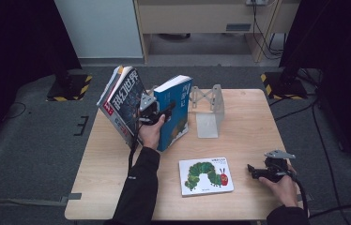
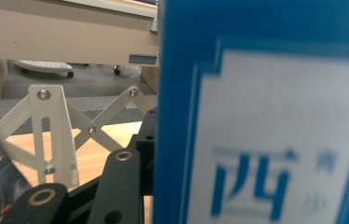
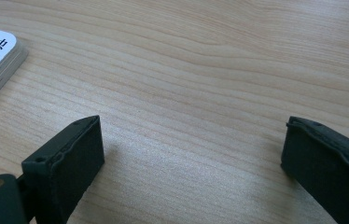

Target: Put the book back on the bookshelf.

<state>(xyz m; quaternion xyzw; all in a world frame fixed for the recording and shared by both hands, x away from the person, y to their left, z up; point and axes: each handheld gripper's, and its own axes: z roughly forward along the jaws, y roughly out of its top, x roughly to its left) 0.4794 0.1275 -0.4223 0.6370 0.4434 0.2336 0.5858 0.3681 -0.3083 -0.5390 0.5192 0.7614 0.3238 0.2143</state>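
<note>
Two books lean left of the left gripper (image 1: 164,112), which pinches the blue book (image 1: 176,112) upright; a slipping grip could topple it while the right gripper (image 1: 253,171) rests spread, empty.

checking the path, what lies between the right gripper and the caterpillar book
Nothing: in the high view, only bare table separates the right gripper from the caterpillar book; the right gripper view shows bare wood too.

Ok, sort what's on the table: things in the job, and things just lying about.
In the job:
- left gripper, clamped on the blue book
- dark magazine leaning beside it
- white folding bookstand

Lying about:
- caterpillar picture book, flat on the table
- right gripper, open, holding nothing
</note>
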